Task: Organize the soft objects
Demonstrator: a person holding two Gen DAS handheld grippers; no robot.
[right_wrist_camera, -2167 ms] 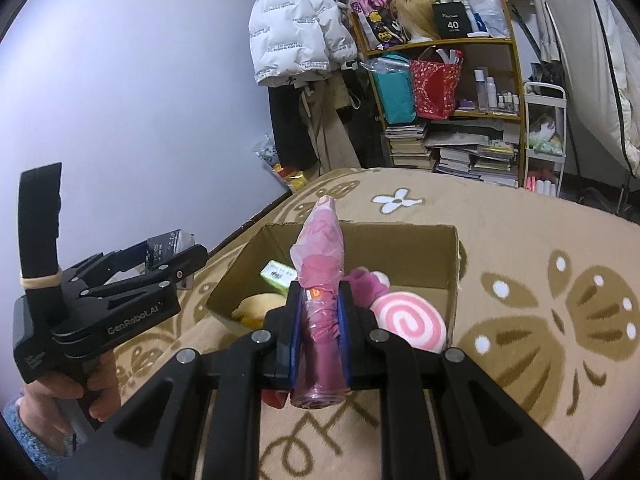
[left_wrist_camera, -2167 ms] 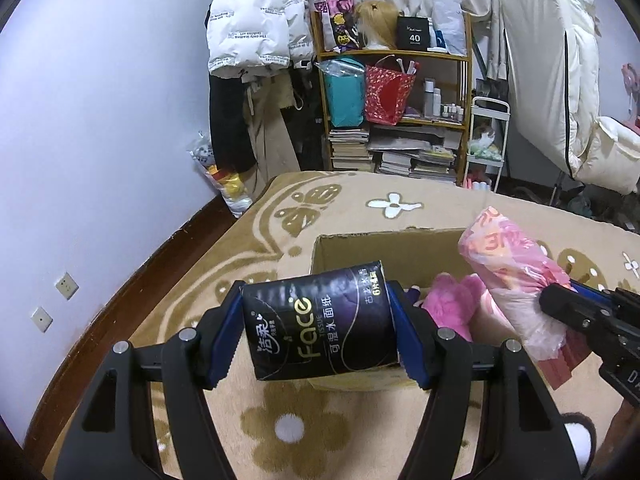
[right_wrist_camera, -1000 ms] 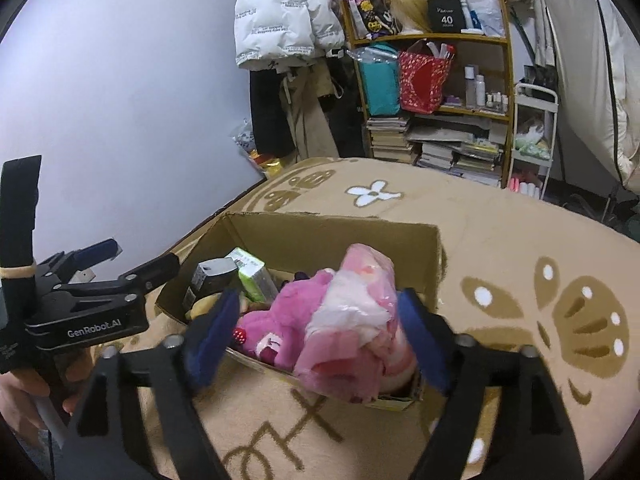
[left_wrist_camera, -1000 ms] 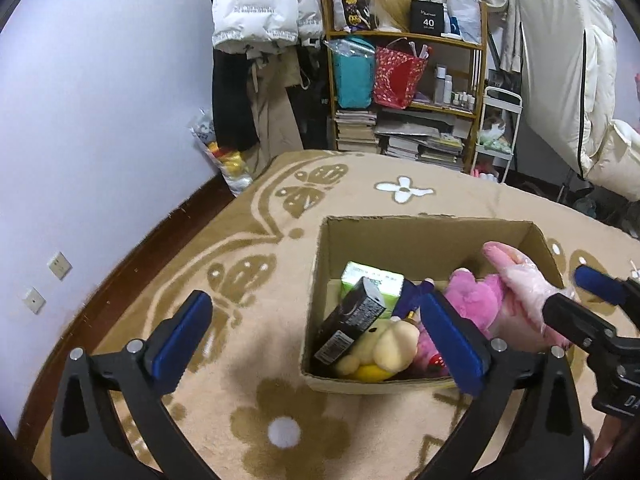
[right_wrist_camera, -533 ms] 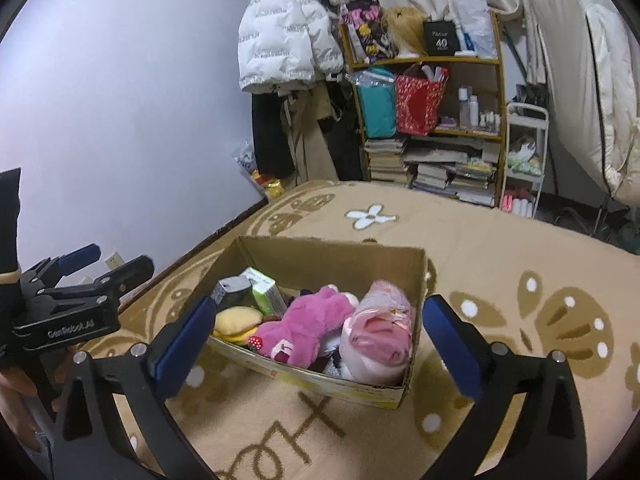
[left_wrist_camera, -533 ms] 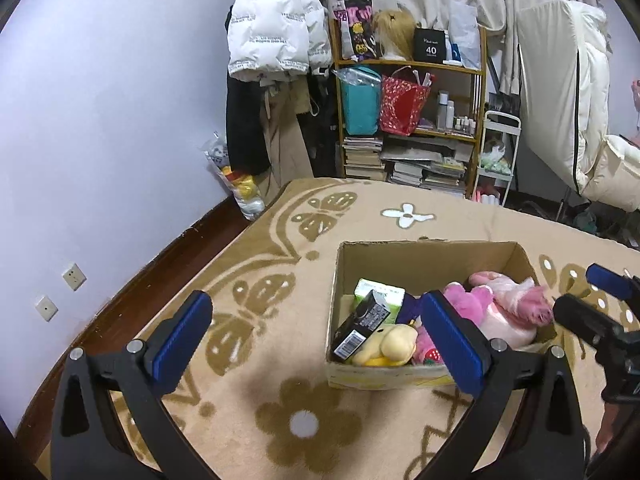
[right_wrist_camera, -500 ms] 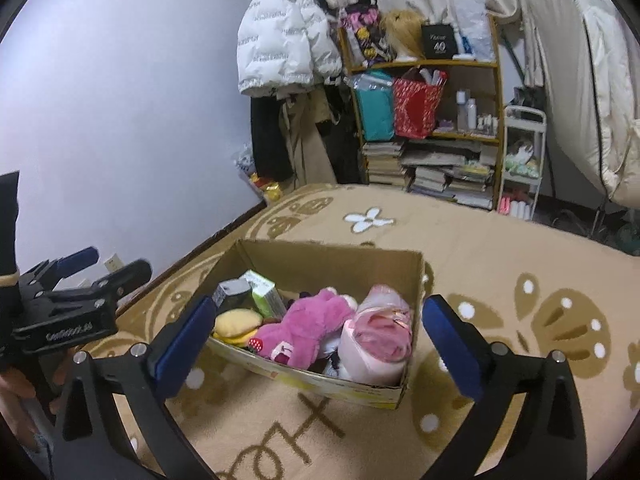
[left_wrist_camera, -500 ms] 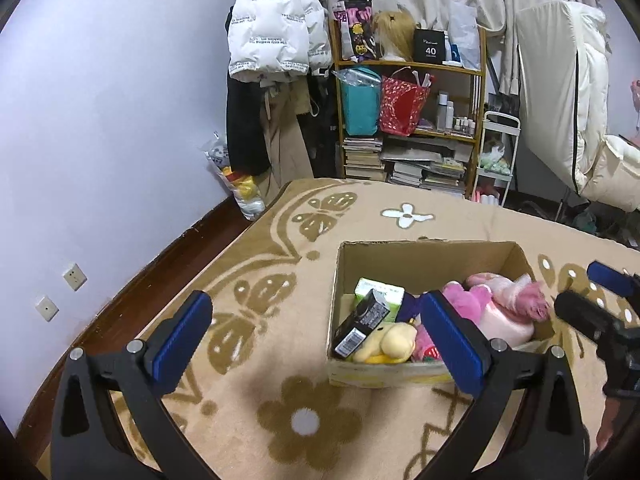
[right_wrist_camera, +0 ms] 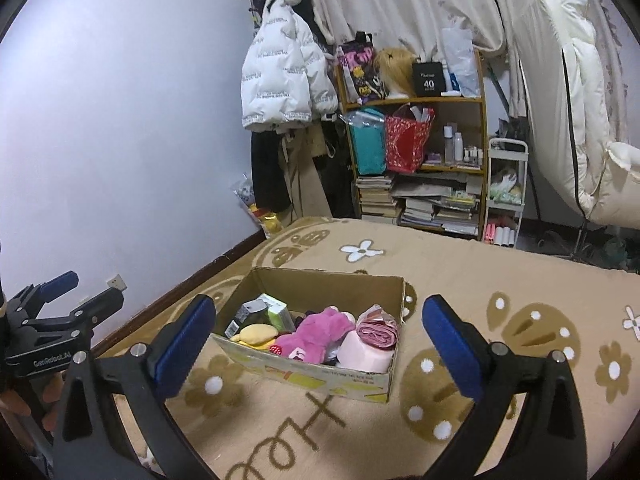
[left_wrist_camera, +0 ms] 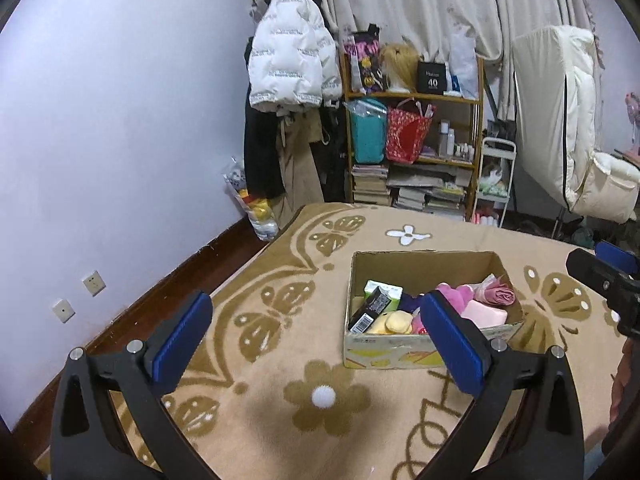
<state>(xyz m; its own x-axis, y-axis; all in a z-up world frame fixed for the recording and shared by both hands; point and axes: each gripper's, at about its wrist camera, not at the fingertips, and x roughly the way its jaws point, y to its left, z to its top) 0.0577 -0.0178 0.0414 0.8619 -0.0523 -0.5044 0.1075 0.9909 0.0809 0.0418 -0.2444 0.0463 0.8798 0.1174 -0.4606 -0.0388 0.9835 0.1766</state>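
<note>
Brown cardboard forms the open box (right_wrist_camera: 320,280) that sits on a tan rug (right_wrist_camera: 480,280) patterned with flowers and butterflies. Inside the box, at its left end, a black tissue pack (left_wrist_camera: 370,308) leans against a green and white pack (left_wrist_camera: 384,289), with a yellow plush toy (right_wrist_camera: 256,334) in front of them. Toward the middle of the box lies a pink plush toy (right_wrist_camera: 320,332), and at its right end a pink wrapped bundle (right_wrist_camera: 376,334) rests on a pale pink soft item (right_wrist_camera: 362,354).

The left gripper (left_wrist_camera: 316,340) hangs above the rug on the near left side of the box, its blue-padded fingers (left_wrist_camera: 182,338) spread wide with nothing between them. The right gripper (right_wrist_camera: 316,338) hangs on the near side of the box, its fingers (right_wrist_camera: 448,346) having just been opening; they stand fully apart and empty, and the pink bundle lies free in the box. A hand (right_wrist_camera: 46,396) holds the left gripper's handle, seen left of the box from the right wrist.

Behind the box, against the far wall, stands a wooden shelf (right_wrist_camera: 416,100) with books, bags and bottles, and a white puffer jacket (right_wrist_camera: 280,72) hangs to its left.
</note>
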